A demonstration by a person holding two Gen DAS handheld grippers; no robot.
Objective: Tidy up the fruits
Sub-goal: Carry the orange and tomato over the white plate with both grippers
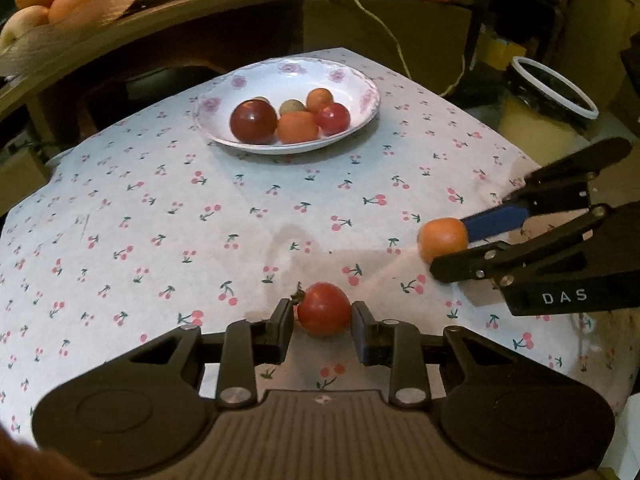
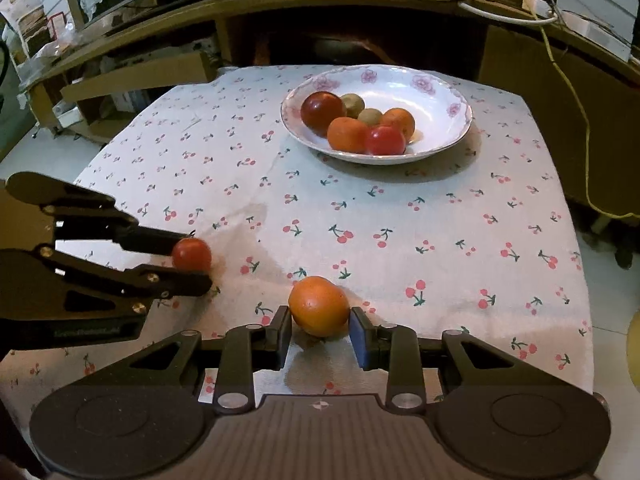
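While the cherry-print tablecloth (image 1: 168, 216) takes up most of both views, the floral plate (image 2: 448, 92) sits at its far side with tomatoes, oranges and two small brownish fruits in it. Closer in, the right gripper (image 2: 320, 326) is pinching an orange (image 2: 319, 306), and the left gripper (image 1: 323, 318) is clamped on a small tomato (image 1: 324, 309), both low over the cloth.

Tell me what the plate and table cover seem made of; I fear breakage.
Plate: likely glazed ceramic, since it is glossy white with highlights and pink floral rim print. Table cover: matte cherry-print sheet with creases, either cloth or paper.
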